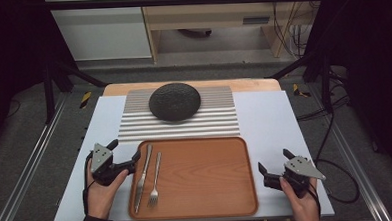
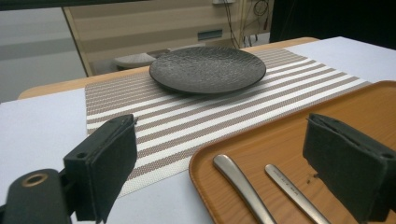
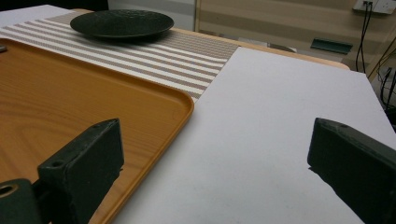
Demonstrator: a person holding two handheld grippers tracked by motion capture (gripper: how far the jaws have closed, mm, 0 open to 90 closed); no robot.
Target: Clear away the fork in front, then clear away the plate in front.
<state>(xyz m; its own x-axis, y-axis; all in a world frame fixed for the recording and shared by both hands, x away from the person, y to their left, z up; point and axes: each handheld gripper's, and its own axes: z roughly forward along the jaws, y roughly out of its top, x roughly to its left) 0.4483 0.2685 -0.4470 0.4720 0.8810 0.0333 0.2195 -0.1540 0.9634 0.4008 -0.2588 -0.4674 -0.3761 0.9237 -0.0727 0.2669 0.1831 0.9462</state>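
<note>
Left gripper (image 1: 127,149) of mine hovers at the tray's near-left corner with its jaws spread wide and nothing between the pads; from its own camera the two black jaws straddle the tray's (image 2: 280,135) rim, one over the white mat and one over the wood. Just inside that rim lie the knife (image 1: 143,177) and the fork (image 1: 155,178), side by side on the left part of the tray, handles pointing away from me toward the striped placemat (image 1: 179,122). In the left gripper view the knife handle (image 2: 243,186) and the fork handle (image 2: 294,191) sit low between my jaws, nearer the right-hand one, apart from both pads.

My right gripper (image 1: 274,167) waits off the tray's right edge, over the white mat (image 1: 274,117), jaws likewise apart and empty; its own view shows the tray's far-right corner (image 3: 177,102) beside one jaw and bare mat under the other.

As I judge it, the work is laying the place setting, and it has scarcely started: the dark textured plate (image 1: 174,101) already rests on the placemat beyond the tray, but both pieces of cutlery are on the tray, untouched. What is left, I think, is to close on the knife, the piece nearest my left gripper, carry it past the tray's far rim to the placemat, and do the same with the fork.
</note>
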